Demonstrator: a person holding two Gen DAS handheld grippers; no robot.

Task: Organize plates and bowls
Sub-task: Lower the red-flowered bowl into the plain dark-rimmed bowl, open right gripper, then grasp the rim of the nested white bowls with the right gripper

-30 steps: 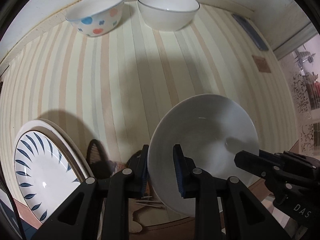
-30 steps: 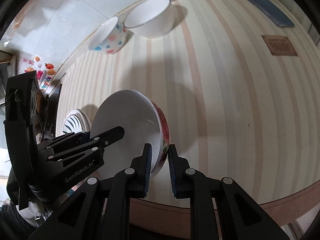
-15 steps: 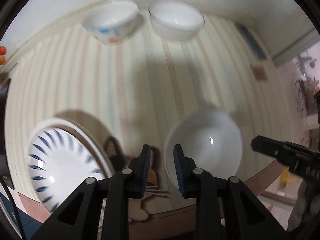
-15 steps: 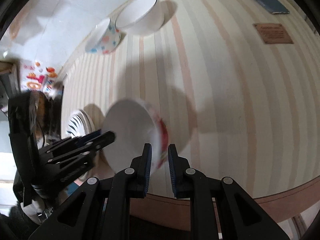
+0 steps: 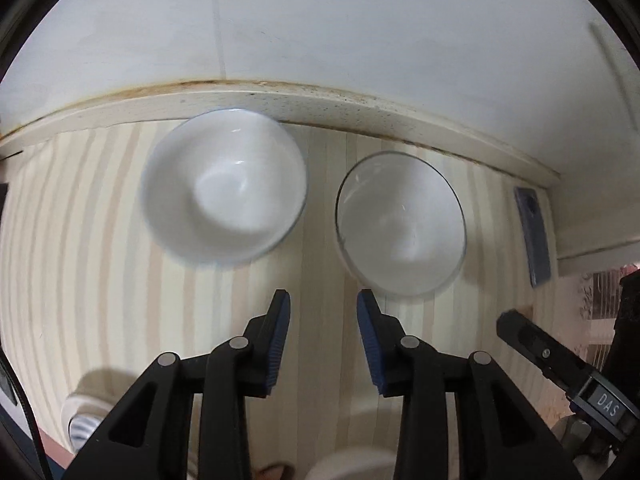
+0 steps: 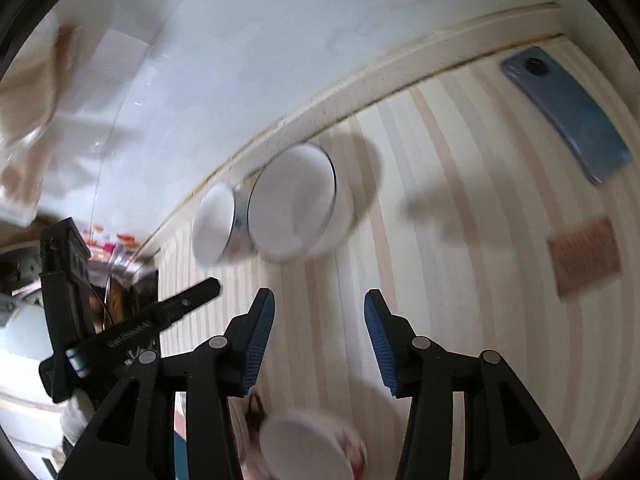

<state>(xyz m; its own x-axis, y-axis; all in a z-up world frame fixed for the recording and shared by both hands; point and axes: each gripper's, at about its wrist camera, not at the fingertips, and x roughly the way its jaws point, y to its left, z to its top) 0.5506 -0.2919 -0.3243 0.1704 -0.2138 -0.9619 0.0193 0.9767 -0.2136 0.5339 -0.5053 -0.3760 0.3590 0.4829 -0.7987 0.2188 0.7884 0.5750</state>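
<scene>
The left tool (image 5: 322,308) points steeply down over the striped desk (image 5: 100,280); its jaws are opening, a moderate gap, with nothing between them. Beyond its tips, at the far edge of the desk against the wall, two bowls stand upright side by side: a blurred white bowl (image 5: 226,188) to the left and a dark-rimmed bowl (image 5: 400,224) to the right, close but apart.

The right tool (image 6: 318,316) is also opening, empty, above bare desk. In its view the same two bowls sit far left, and a red-patterned bowl (image 6: 308,448) lies near, at the bottom edge below the jaws. A blue phone (image 6: 568,112) rests far right, and a brown coaster (image 6: 584,254) nearer on the right.
</scene>
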